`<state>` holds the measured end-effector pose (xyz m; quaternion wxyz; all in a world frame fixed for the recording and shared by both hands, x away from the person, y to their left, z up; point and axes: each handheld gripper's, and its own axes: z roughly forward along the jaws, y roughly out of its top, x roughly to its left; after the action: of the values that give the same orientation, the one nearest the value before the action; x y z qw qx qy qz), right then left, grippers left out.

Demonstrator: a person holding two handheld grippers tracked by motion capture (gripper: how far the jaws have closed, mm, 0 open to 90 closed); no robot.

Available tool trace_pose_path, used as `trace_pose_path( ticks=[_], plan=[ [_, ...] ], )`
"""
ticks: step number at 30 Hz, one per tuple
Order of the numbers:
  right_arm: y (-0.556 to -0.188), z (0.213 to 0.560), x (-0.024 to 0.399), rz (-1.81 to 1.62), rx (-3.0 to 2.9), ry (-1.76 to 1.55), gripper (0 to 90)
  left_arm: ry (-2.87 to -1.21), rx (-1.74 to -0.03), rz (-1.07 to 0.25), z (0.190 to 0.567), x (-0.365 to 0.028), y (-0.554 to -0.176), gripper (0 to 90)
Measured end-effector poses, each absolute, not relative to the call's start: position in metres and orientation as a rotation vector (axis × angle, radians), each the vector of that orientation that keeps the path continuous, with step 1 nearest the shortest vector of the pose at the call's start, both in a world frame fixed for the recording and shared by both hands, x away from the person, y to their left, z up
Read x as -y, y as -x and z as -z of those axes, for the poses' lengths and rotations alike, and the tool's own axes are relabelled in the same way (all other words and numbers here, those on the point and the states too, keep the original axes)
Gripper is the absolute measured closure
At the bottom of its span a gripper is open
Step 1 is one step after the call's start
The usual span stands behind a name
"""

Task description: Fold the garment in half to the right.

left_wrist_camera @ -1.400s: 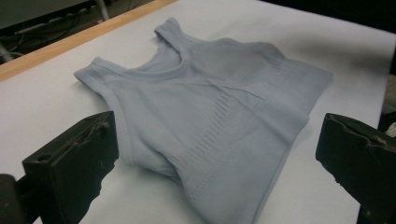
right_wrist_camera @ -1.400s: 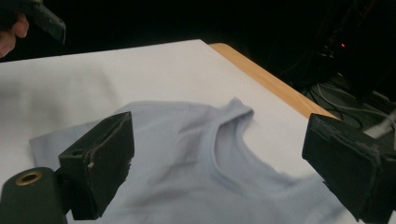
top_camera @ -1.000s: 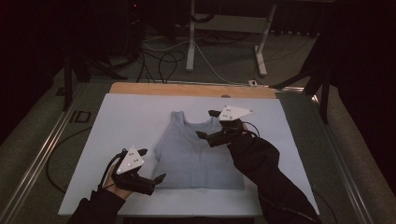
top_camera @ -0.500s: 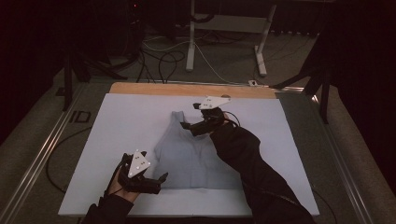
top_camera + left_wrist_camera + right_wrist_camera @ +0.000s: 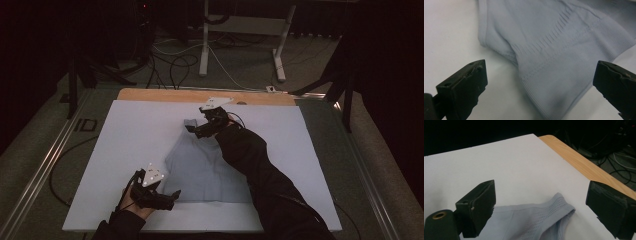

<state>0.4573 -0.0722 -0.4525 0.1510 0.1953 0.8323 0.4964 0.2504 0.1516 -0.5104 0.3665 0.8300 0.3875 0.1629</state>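
**One tank top, two open grippers on a white board**

One wooden table (image 5: 150, 94) carries one white board (image 5: 125, 150) that covers nearly all of it, leaving a strip of bare wood along the far edge. On the board lies one pale blue-grey tank top (image 5: 200, 165), spread flat near the middle with its hem toward the person and its straps toward the far edge; the knit shows a ribbed hem band and rows of small perforations near the strap. No brand, label or writing can be read on it.

Two forearms in dark sleeves come in from the near edge. The right sleeve (image 5: 260, 170) lies across the right part of the garment. The right gripper (image 5: 192, 129) is at the far end of the top, over a strap; in the right gripper view its two jaws stand wide apart, released, with the strap loop (image 5: 559, 205) lying on the board between them and nothing pinched.

The left gripper (image 5: 172, 196) sits at the near left corner of the top, just beside the hem. In the left gripper view its jaws are likewise spread wide, gripping nothing, with the hem corner (image 5: 554, 95) between them

Each gripper carries one grey three-cornered plate; the small marks on them are too small to read
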Motion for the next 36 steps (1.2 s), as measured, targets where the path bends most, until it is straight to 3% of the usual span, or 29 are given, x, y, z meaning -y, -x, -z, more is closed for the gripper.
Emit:
trace_pose_path(
  ticks=[3, 13, 18, 28, 36],
  plan=[
    [-0.462, 0.458, 0.067, -1.362, -2.408, -0.548, 9.2, -2.168, -1.002, -0.394, 0.514, -0.150, -0.251, 1.3],
    [-0.476, 0.472, 0.053, -1.321, -2.463, -0.585, 9.2, -2.212, -1.030, -0.360, 0.525, -0.150, -0.255, 17.0],
    [-0.482, 0.473, 0.047, -1.303, -2.474, -0.606, 9.2, -2.212, -1.015, -0.290, 0.528, -0.149, -0.255, 28.7],
    [-0.487, 0.476, 0.040, -1.300, -2.491, -0.629, 9.2, -2.259, -0.967, -0.278, 0.527, -0.144, -0.251, 56.5],
    [-0.489, 0.480, 0.037, -1.300, -2.508, -0.668, 9.2, -2.275, -0.913, -0.283, 0.526, -0.139, -0.249, 72.8]
  ],
)
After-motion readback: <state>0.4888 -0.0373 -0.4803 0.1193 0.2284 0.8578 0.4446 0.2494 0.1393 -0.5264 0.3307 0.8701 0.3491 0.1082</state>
